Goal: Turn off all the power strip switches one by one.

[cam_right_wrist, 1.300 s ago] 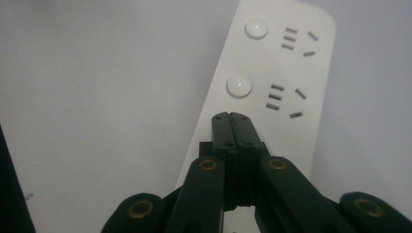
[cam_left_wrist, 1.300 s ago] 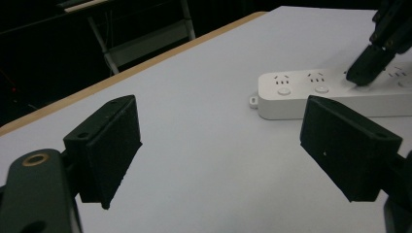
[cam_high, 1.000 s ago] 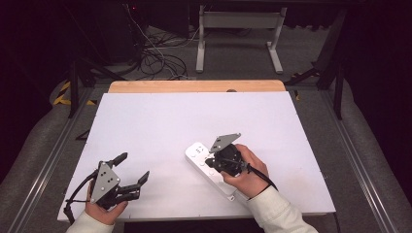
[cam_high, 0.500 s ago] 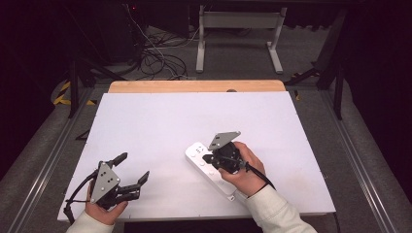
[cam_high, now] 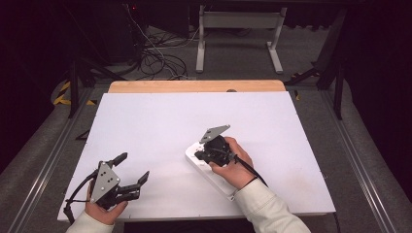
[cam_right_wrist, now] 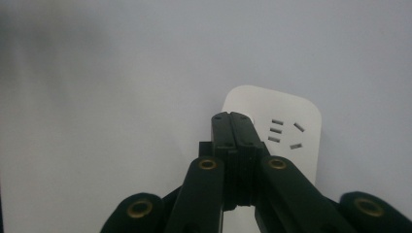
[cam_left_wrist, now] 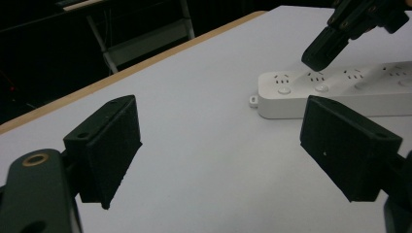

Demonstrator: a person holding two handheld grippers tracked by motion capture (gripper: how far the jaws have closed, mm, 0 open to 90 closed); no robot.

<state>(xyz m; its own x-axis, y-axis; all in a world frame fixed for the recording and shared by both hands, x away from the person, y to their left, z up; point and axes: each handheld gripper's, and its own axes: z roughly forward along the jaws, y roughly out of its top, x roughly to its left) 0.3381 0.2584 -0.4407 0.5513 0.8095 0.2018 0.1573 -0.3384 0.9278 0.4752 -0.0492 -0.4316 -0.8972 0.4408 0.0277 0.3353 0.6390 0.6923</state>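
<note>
Flat white rectangular counter [cam_high: 160,121], matte, with a pale wooden strip [cam_high: 194,86] along its far edge and a small dark spot [cam_high: 231,90] on that strip near the middle. Beyond the far edge, grey carpeted floor [cam_high: 233,63] carrying a tangle of black cables [cam_high: 160,60] toward the far left and a light grey metal frame stand [cam_high: 238,29] on two feet. Yellow-and-black striped tape [cam_high: 61,93] off the far left corner. Grey metal rails [cam_high: 43,165] along both side edges.
</note>
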